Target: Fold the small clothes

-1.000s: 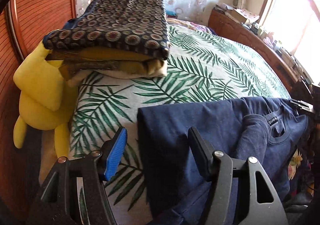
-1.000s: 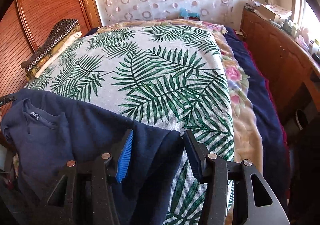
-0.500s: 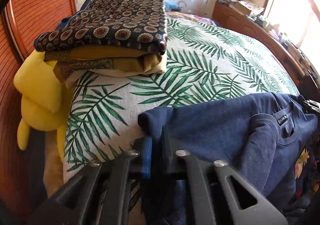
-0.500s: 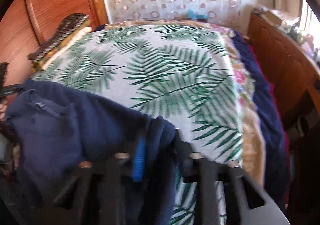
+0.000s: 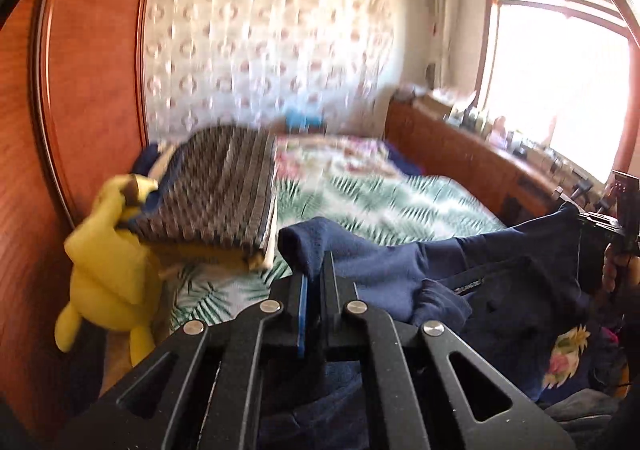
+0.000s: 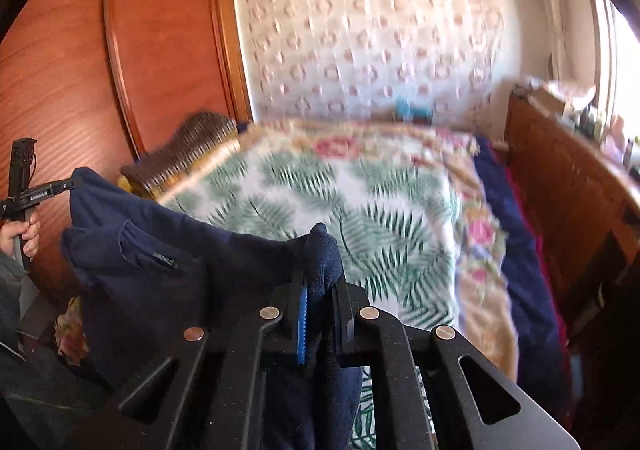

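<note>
Grippers raised side by side | left gripper (image 5: 314,282), right gripper (image 6: 320,290): each clamped on navy shirt (image 5: 400,270)

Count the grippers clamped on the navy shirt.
2. The left gripper pinches one bunched corner of the shirt, near the folded stack. The right gripper pinches the opposite corner over the leaf-print bedspread.

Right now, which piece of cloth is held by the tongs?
The navy T-shirt: left tongs and right tongs both pinch it, lifted. The folded patterned pile lies untouched on the bed.
</note>
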The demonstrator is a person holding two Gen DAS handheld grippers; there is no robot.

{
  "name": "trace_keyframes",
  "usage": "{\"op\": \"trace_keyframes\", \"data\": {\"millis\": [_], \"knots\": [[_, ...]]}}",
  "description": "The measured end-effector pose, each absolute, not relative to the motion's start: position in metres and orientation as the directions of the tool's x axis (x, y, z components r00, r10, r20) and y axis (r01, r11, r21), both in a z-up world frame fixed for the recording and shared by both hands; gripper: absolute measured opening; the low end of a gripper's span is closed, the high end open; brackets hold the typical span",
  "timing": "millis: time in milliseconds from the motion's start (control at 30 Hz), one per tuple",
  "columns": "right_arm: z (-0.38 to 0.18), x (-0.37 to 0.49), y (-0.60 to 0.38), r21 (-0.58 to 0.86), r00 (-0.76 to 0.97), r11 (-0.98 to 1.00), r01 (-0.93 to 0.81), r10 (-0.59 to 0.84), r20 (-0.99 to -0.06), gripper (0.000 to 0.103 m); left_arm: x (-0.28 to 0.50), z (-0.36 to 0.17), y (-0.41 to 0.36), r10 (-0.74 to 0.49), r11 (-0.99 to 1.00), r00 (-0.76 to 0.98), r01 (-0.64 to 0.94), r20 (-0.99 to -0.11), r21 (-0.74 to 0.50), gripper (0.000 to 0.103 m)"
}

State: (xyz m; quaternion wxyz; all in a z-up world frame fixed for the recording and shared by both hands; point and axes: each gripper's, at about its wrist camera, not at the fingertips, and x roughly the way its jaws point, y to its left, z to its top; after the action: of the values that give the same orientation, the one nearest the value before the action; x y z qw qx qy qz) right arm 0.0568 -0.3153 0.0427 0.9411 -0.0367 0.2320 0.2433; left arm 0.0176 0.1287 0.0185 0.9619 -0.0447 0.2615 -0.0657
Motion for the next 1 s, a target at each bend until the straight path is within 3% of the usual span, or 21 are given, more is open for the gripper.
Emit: {"op": "trace_keyframes", "data": {"millis": [267, 467, 1000], "knots": [[0.102, -0.021, -0.324, -0.042, 0.834, 0.869, -0.493, 0.459, -0.306, 0.009, -0.032, 0.085, 0.123, -0.153, 0.987, 0.938, 0.129, -0.312, -0.098, 0.004], [0.152, -0.071, -0.343, -0.088, 0.879, 0.879, -0.469, 0.455, -0.145, 0.008, -0.044, 0.126, 0.119, -0.133, 0.991, 0.974, 0.125, -0.184, -0.054, 0.004], [0.154, -0.068, -0.331, -0.147, 0.903, 0.891, -0.43, 0.427, -0.056, 0.008, -0.023, 0.157, 0.132, -0.116, 0.992, 0.988, 0.11, -0.101, -0.059, 0.004]]}}
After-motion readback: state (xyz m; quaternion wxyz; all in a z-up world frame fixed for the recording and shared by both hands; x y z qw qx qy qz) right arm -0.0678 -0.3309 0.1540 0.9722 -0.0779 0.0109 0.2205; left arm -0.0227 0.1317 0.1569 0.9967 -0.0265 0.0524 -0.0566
